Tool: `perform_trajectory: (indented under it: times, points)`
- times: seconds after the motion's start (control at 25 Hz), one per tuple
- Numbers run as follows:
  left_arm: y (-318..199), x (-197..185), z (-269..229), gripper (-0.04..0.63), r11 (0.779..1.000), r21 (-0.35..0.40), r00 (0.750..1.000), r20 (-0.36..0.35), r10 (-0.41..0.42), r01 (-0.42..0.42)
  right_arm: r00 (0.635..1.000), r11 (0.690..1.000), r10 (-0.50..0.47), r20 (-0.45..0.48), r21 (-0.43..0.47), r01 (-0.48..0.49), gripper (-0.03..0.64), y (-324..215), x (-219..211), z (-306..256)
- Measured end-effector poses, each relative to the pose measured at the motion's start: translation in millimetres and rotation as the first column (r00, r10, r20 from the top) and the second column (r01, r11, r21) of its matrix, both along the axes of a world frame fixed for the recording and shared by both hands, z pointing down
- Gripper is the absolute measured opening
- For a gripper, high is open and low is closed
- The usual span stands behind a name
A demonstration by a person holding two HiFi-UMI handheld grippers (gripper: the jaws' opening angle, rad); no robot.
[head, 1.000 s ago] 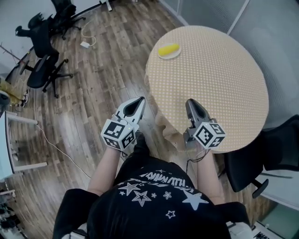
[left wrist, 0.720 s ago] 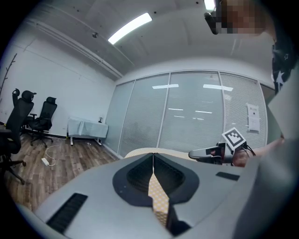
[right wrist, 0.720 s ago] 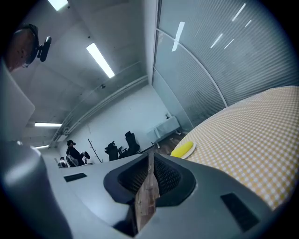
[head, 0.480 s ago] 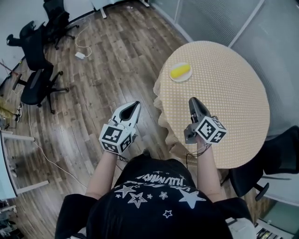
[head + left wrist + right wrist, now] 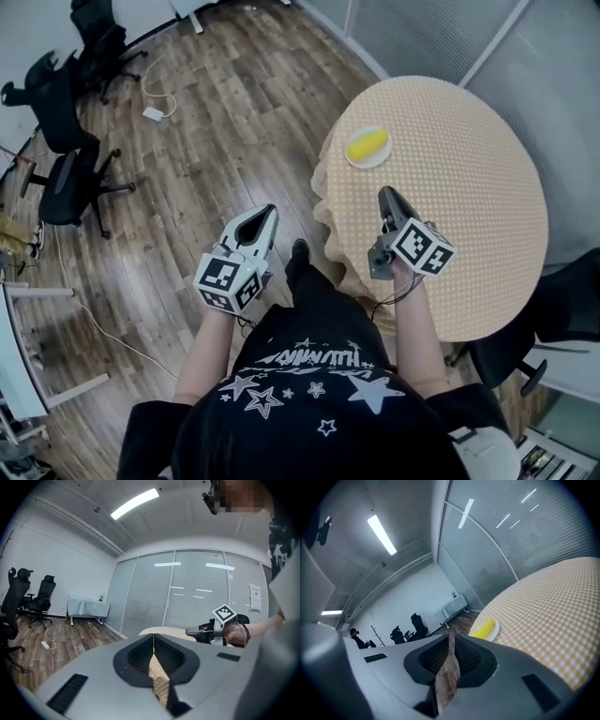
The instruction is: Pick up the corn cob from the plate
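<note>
Right gripper [image 5: 385, 193] nearer corn cob [image 5: 367, 144]

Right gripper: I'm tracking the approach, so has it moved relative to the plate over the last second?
Yes. The right gripper, shut and empty, has come forward over the table, closer to the plate with the corn cob.

Bright, even overhead light in the head view, with the corn cob [image 5: 367, 144] cleanly exposed, soft sheen on the wood floor [image 5: 216, 103] toward 11 o'clock and only faint shadow at the desk [image 5: 469, 216] edge. Strongly bowed by fisheye in both gripper views, black-vignetted at every corner, with a ceiling strip light [image 5: 135, 502] glaring at 12 o'clock in the left one and 10 o'clock in the right. Soft and out of focus in the near foreground at 6 o'clock.
</note>
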State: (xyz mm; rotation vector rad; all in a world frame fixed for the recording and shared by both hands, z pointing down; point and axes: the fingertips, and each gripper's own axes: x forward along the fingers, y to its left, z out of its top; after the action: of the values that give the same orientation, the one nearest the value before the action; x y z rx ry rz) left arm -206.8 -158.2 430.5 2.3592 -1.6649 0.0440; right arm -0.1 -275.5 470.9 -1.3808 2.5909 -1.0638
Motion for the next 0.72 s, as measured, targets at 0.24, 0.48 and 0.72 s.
perform_trajectory:
  times: [0.24,0.48,0.72]
  points:
    - [-38.0,-20.4,7.3,0.011,0.999,-0.048,1.0,0.015,0.017,-0.016,0.999,0.998,0.05,0.022,-0.046,-0.048,0.038,-55.6,-18.2,15.9]
    - [-103.0,-28.5,23.0,0.011,0.99,-0.109,0.996,0.015,0.087,-0.085,0.99,0.98,0.134,0.039,-0.153,-0.127,0.042,-110.3,-25.0,51.5]
    - [-173.2,-17.9,41.8,0.011,0.97,-0.159,0.982,0.016,0.19,-0.185,0.983,0.944,0.171,0.06,-0.296,-0.146,0.241,-152.2,-32.2,92.5]
